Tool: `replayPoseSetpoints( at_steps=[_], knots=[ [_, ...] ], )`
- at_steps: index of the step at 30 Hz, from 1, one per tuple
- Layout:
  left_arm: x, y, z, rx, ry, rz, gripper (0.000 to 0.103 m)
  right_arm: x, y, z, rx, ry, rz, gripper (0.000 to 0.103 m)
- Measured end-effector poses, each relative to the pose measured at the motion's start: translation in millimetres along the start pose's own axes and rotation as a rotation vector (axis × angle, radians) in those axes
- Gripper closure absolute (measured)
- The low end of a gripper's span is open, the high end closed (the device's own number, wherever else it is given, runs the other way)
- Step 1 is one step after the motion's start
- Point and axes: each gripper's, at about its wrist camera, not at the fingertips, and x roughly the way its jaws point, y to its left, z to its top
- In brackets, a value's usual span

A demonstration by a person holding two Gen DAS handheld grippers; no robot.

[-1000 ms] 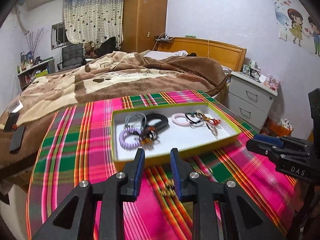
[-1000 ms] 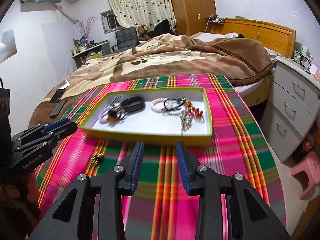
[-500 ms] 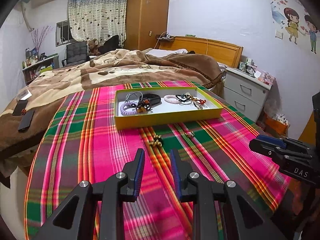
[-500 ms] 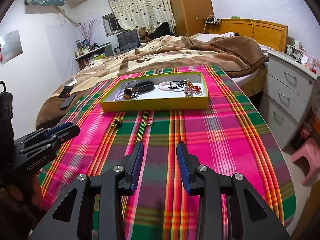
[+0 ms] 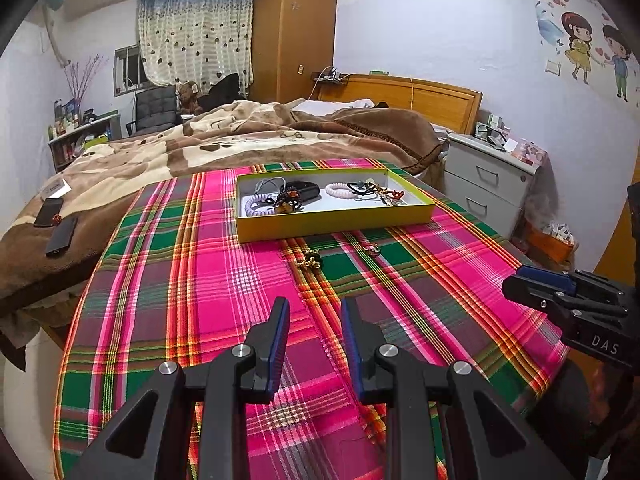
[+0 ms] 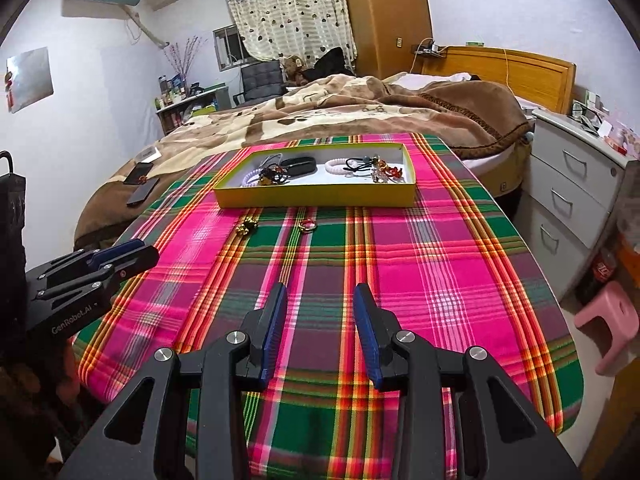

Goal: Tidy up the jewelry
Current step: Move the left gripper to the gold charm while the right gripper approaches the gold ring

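Note:
A shallow yellow box [image 5: 336,224] [image 6: 316,198] with a white inside stands at the far end of the plaid-covered table [image 5: 200,288] [image 6: 440,264]. In it lie hair ties, coiled bracelets and beaded pieces. On the cloth in front of the box rest a small gold trinket [image 5: 310,261] [image 6: 247,227] and a ring [image 5: 372,249] [image 6: 307,225]. My left gripper [image 5: 314,312] is open and empty over the near part of the table. My right gripper [image 6: 320,300] is also open and empty; it shows at the right edge of the left wrist view.
A bed with a brown blanket [image 5: 240,140] lies beyond the table; phones [image 5: 60,236] rest on it at left. A white drawer cabinet [image 6: 572,196] and a pink stool [image 6: 612,320] stand at right. The table's right edge drops to the floor.
Both grippers have pulled back from the yellow box toward the near end of the table. The gold trinket and the ring on the cloth have come into plain view. Neither gripper's opening changed.

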Motion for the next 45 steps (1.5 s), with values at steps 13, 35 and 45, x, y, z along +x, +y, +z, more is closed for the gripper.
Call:
replayPoseSetpoints(
  at_steps=[13,35,45],
  knots=[
    [18,7,6,-0.011,0.024,0.003,0.077,15,5,6,-0.019,0.018,0.008,0.068],
    [98,21,41,0.006,0.143,-0.053,0.077,96,4,47,-0.084,0.126,0.029,0.067],
    [110,37,42,-0.032,0.172,-0.048,0.077,144,5,58,-0.117,0.23,0.07,0.067]
  ],
)
